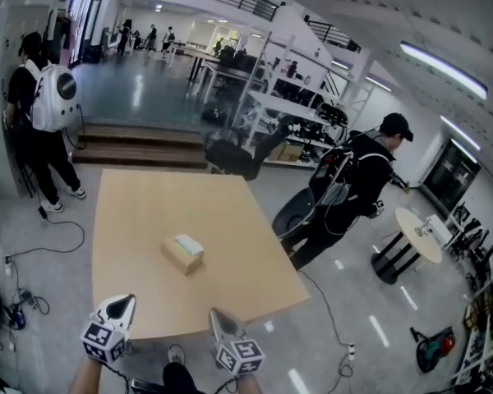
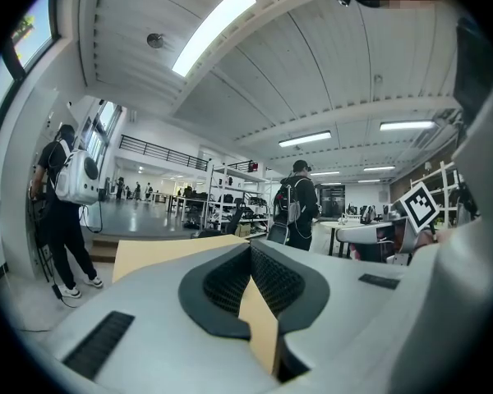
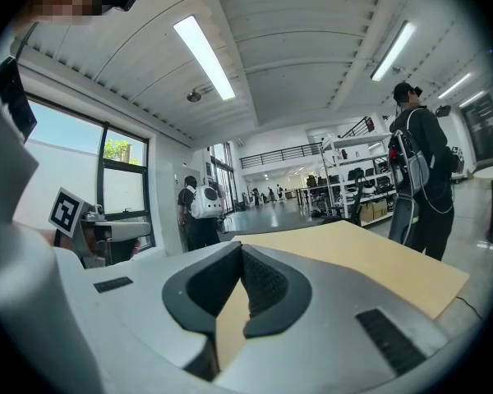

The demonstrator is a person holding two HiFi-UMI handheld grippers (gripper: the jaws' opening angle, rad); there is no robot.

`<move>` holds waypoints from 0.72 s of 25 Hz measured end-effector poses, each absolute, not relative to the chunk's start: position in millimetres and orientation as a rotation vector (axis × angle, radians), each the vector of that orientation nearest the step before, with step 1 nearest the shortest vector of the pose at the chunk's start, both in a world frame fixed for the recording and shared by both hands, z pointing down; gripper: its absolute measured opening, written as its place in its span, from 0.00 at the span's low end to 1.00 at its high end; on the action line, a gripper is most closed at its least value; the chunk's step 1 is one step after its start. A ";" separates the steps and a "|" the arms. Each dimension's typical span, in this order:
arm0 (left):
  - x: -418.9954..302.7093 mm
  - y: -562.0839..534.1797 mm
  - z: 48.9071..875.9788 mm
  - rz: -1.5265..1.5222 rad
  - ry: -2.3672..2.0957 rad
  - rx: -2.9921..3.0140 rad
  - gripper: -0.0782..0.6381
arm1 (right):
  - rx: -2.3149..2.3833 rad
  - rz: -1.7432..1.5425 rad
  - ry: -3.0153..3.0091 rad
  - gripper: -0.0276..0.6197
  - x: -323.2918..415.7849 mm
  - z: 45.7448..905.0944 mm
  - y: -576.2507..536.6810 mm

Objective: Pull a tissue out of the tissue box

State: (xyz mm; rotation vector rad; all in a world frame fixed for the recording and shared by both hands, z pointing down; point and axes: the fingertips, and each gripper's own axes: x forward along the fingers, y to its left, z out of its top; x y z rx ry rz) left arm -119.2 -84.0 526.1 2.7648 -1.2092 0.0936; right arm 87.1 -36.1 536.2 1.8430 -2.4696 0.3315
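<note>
— Where's our box (image 1: pixel 183 253)?
— Mid-tabletop (image 1: pixel 148 212), untouched, well ahead of us.
— And our tongs?
— We've got the left tongs (image 1: pixel 121 304) and right tongs (image 1: pixel 221 319) both closed on nothing, side by side at the near edge.

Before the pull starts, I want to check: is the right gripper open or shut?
Shut: the right gripper has its pads touching at the tips, nothing between them.

the left gripper (image 1: pixel 122 304) and the right gripper (image 1: pixel 219 314) have smooth light grey shells that narrow to a tip. each carries a white cube (image 1: pixel 104 341) with black square markers. the jaws are lined with dark ribbed pads (image 2: pixel 275 279), and narrow black slotted strips (image 3: pixel 390 341) sit in the shells.
</note>
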 end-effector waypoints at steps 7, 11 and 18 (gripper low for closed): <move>-113.9 -119.5 529.4 0.094 -1.230 2.757 0.12 | 1.828 0.345 -2.481 0.06 94.8 539.9 -74.4; -107.7 -141.0 526.4 0.107 -1.226 2.748 0.12 | 1.808 0.351 -2.492 0.06 96.6 538.8 -100.2; -100.4 -185.0 536.7 0.110 -1.256 2.720 0.12 | 1.787 0.385 -2.492 0.06 108.4 545.6 -145.7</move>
